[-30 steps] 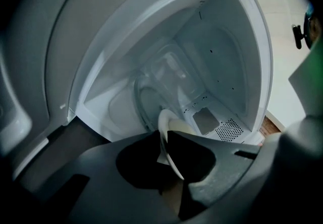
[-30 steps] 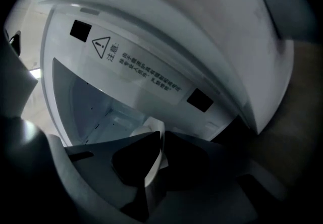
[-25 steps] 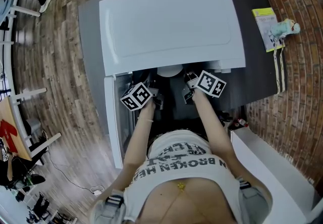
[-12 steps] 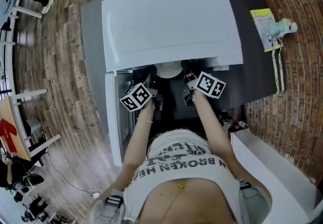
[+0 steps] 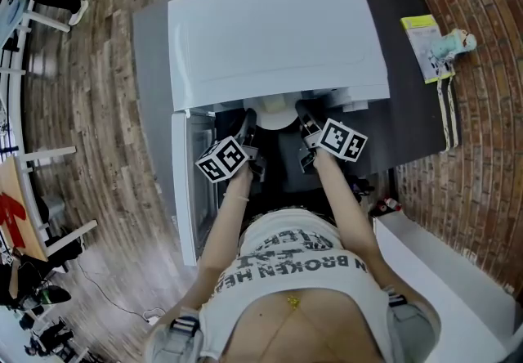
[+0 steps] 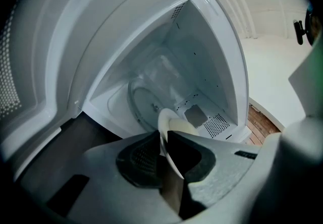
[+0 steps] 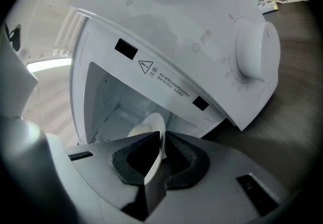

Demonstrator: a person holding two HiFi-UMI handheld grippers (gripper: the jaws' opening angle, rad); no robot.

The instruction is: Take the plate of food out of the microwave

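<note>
At the mouth of the open white microwave (image 5: pixel 278 34), a thin, smooth white plate (image 6: pixel 165 140) is carrying a pale rounded lump of food (image 6: pixel 184 127). The left gripper (image 6: pixel 162 150) and right gripper (image 7: pixel 162 156) are pinching opposite edges of its rim, dark ribbed jaws nearly closed on it. In the head view the microwave's top is covering most of the plate, so I can't tell what the food is. A glass turntable (image 6: pixel 144 104) is lying inside. A yellow packet (image 5: pixel 425 47) is sitting right of the microwave on the grey tabletop (image 5: pixel 409 120).
</note>
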